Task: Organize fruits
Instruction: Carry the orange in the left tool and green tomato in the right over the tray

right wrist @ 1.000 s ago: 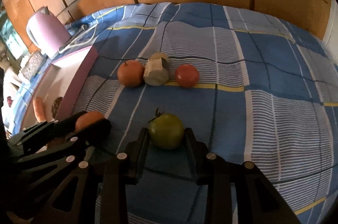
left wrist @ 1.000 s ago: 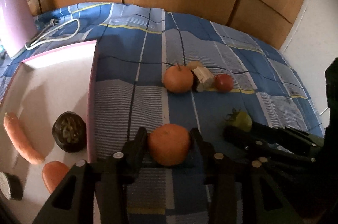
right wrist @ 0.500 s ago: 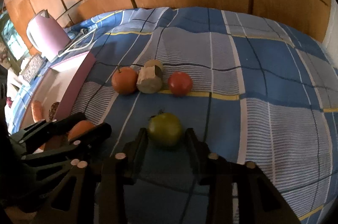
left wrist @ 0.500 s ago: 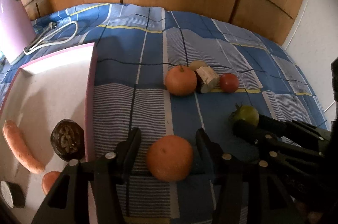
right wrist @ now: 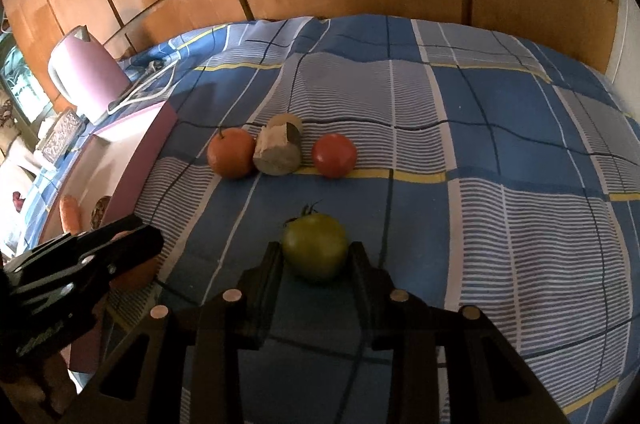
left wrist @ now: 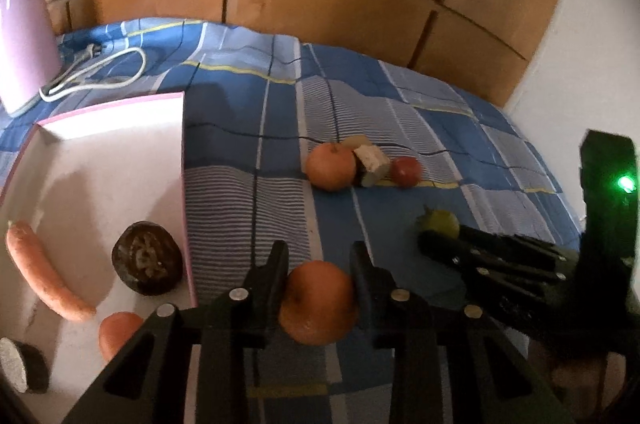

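Left gripper [left wrist: 318, 266]: fingers just closed, clamped on an orange fruit [left wrist: 318, 304], both pads against its flanks, low over the bedspread [left wrist: 420, 112]

Right gripper [right wrist: 316, 260]: fingers clenched on a green tomato [right wrist: 315, 246], stalk pointing away from us, on or just above the bed; contact underneath hidden from us

Remaining loose on the bed: a second orange fruit [right wrist: 231, 153], touching a cut pale chunk [right wrist: 279, 152]; a red tomato [right wrist: 334, 155] just beside that

Pink-rimmed tray [left wrist: 120, 112] at our left held a carrot [left wrist: 40, 272], a dark halved fruit [left wrist: 147, 258], another orange piece and a dark cut end. Pink kettle [right wrist: 86, 74] with its white cord beyond

Step in hand, as we judged it: carry both fruits to the tray. We advised lifting clear of the tray wall before crossing, keeping a light squeeze on the soft tomato, and setting down in bare spots

Writing: a faint marking on the left gripper's body, unreadable; no brands seen
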`<state>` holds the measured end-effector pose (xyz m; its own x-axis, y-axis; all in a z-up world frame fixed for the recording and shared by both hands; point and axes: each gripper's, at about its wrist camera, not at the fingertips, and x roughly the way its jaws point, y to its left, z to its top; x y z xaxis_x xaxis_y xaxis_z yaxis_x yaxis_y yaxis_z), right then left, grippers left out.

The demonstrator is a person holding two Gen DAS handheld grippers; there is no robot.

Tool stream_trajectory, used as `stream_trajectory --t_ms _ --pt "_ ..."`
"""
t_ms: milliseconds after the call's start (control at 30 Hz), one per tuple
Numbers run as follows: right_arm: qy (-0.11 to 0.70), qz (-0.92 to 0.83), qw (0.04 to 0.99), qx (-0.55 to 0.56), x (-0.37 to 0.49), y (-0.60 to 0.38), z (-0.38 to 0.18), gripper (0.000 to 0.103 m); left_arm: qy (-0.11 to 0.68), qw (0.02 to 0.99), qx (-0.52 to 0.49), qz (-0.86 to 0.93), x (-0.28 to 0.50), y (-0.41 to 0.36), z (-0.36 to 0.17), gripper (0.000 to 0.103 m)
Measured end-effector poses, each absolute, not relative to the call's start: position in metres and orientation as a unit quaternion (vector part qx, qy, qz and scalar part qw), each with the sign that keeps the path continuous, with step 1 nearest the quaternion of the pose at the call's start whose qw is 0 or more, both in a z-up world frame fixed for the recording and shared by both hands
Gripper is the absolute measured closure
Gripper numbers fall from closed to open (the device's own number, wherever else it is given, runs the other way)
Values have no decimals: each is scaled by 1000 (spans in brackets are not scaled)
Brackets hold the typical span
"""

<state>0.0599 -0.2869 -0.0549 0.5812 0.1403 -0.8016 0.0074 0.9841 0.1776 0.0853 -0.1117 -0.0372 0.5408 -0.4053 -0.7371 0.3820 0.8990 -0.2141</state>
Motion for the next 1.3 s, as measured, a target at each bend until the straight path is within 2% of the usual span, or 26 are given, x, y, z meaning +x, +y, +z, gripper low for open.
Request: stream_trajectory --t_ms 467,867,1300 --pt "457 33 885 81 58 -288 -54 69 428 876 26 -221 73 -119 -49 71" --pt "459 31 885 71 52 -283 -48 70 405 886 10 -227 69 -116 -14 72" --pt "459 60 884 61 48 -258 -36 70 392 905 -14 -166 65 -68 16 72"
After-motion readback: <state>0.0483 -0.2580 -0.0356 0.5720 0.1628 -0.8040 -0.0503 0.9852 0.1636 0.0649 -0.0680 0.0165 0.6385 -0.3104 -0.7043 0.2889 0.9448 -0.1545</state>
